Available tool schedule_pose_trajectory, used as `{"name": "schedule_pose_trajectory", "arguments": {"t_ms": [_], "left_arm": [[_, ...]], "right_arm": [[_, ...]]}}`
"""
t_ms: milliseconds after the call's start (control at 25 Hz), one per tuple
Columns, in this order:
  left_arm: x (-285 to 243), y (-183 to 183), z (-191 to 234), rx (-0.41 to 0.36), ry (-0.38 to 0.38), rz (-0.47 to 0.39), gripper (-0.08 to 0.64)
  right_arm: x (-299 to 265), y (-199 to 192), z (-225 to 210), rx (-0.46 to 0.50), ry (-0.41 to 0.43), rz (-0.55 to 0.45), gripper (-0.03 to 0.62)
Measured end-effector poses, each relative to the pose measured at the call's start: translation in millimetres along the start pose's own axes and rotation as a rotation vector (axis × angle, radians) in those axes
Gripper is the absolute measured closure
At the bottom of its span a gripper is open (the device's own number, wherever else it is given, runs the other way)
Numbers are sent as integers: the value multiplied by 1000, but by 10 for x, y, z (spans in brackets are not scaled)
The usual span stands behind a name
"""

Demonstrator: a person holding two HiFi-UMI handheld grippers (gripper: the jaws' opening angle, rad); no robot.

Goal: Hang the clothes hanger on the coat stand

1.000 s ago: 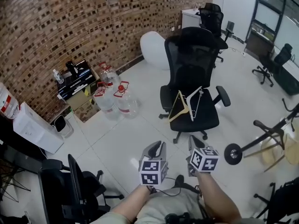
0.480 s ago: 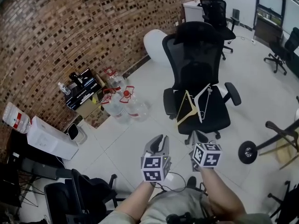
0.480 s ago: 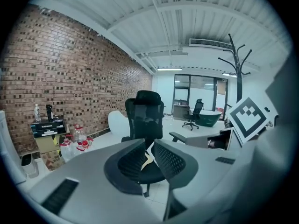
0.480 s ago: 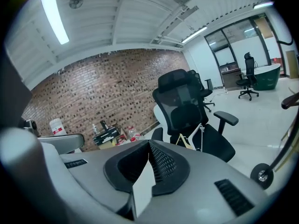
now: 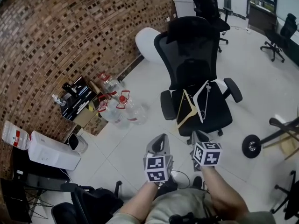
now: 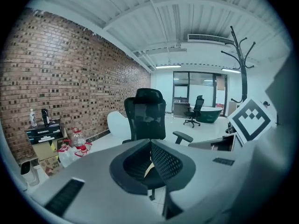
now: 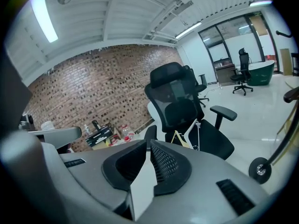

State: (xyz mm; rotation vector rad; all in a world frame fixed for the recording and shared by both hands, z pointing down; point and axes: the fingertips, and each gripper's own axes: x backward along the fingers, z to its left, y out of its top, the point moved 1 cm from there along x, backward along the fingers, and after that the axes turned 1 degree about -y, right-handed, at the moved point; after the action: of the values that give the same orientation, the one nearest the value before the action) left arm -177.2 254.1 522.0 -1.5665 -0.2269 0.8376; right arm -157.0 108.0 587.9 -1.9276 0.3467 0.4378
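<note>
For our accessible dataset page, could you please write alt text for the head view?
A tan hanger and a white hanger rest on the seat of a black office chair near a brick wall. Nearer the camera, a person holds the left tongs and the right tongs, both empty; the right jaws have just been opening a little.

It was an office. A black mesh swivel chair [image 5: 194,73] stood just ahead of the right gripper [image 5: 198,136]. More swivel chairs [image 5: 208,3] stood farther ahead, near glass partitions [image 6: 187,85]. A brick wall [image 5: 60,31] ran along to the left of the left gripper [image 5: 161,140].
</note>
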Motion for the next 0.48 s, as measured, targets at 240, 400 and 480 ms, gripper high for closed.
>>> {"name": "schedule_pose_trajectory", "arguments": {"t_ms": [240, 400, 480], "left_arm": [[-540, -11, 615, -33, -104, 26, 541], [-807, 88, 996, -42, -185, 38, 541], [-973, 104, 1120, -41, -212, 51, 541]], "right_arm": [[-640, 31, 174, -35, -110, 12, 565], [-1008, 96, 381, -61, -179, 17, 565], [-1188, 110, 400, -72, -201, 28, 541]]}}
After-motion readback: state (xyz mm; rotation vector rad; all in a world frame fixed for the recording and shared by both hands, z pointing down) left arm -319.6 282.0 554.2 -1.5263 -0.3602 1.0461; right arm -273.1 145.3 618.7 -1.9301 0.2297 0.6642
